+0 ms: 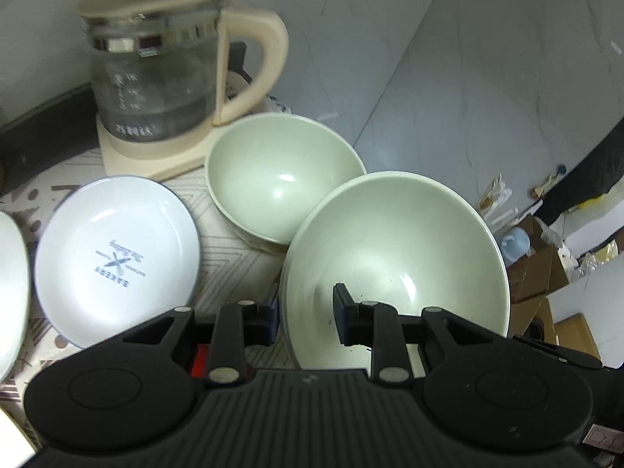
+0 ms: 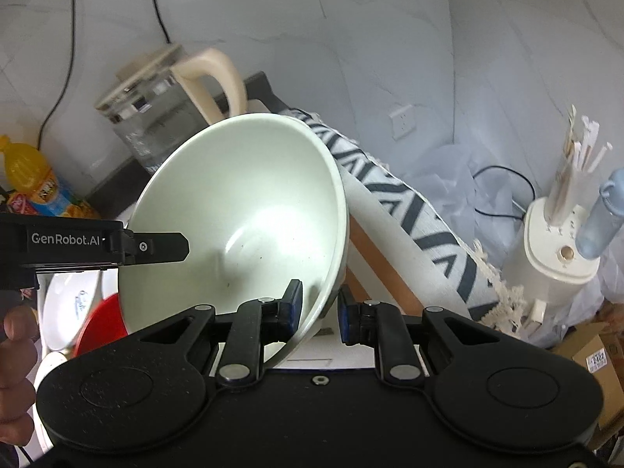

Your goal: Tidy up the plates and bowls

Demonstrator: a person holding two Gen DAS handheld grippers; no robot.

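Note:
Both grippers hold one large pale green bowl [image 1: 394, 249], lifted and tilted. In the left wrist view my left gripper [image 1: 306, 316] is shut on its near rim, one pad inside and one outside. In the right wrist view my right gripper [image 2: 319, 312] is shut on the opposite rim of the same bowl [image 2: 241, 210]. The left gripper [image 2: 156, 247] reaches in from the left there. A second green bowl [image 1: 280, 179] sits on the table behind. A white plate [image 1: 117, 257] with blue print lies to its left, and another white dish [image 1: 11, 288] shows at the frame edge.
A glass kettle [image 1: 156, 78] on a cream base stands at the back by the wall. White plates [image 2: 70, 304] and a red plate [image 2: 101, 323] lie under the lifted bowl. An orange drink bottle [image 2: 31, 179], a hand [image 2: 15, 351], the table's patterned edge [image 2: 409, 210], cardboard boxes [image 1: 538, 269].

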